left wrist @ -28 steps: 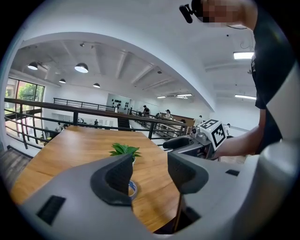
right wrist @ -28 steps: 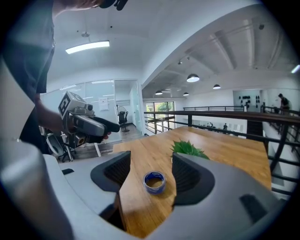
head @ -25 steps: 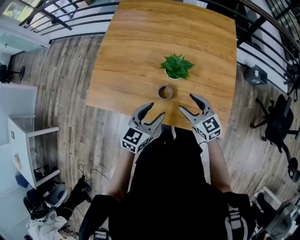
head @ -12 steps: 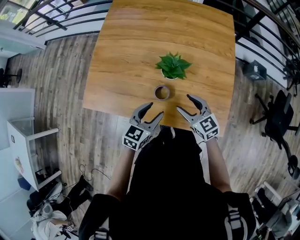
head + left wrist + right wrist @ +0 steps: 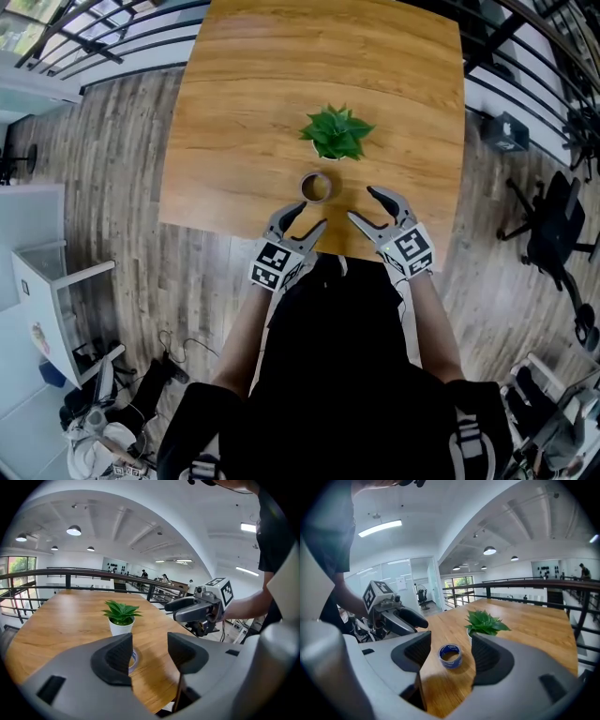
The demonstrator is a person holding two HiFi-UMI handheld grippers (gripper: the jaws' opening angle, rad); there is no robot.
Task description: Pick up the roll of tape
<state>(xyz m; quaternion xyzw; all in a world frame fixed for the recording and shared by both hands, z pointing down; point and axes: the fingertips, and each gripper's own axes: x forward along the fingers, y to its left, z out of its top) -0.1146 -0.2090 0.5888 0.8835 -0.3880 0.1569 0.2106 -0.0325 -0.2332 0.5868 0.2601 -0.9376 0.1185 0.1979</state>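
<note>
A blue roll of tape [image 5: 316, 187] lies flat on the wooden table [image 5: 244, 112], just in front of a small potted plant [image 5: 335, 134]. In the right gripper view the roll of tape [image 5: 450, 656] shows between my jaws, a little ahead of them. My right gripper [image 5: 363, 207] hangs open just right of the roll. My left gripper [image 5: 303, 217] is open too, near the table's front edge, below and left of the roll. The left gripper view shows only a sliver of the roll of tape [image 5: 133, 658] beside the left jaw. Neither gripper holds anything.
The potted plant [image 5: 484, 623] in its white pot stands directly behind the roll. A black railing [image 5: 112, 47] runs along the table's far and right sides. An office chair [image 5: 551, 246] stands on the wooden floor at the right, a white cabinet [image 5: 47, 300] at the left.
Both grippers have crept forward toward the roll, the left one the more so. Both stay open. The roll and plant have not moved on the table.
</note>
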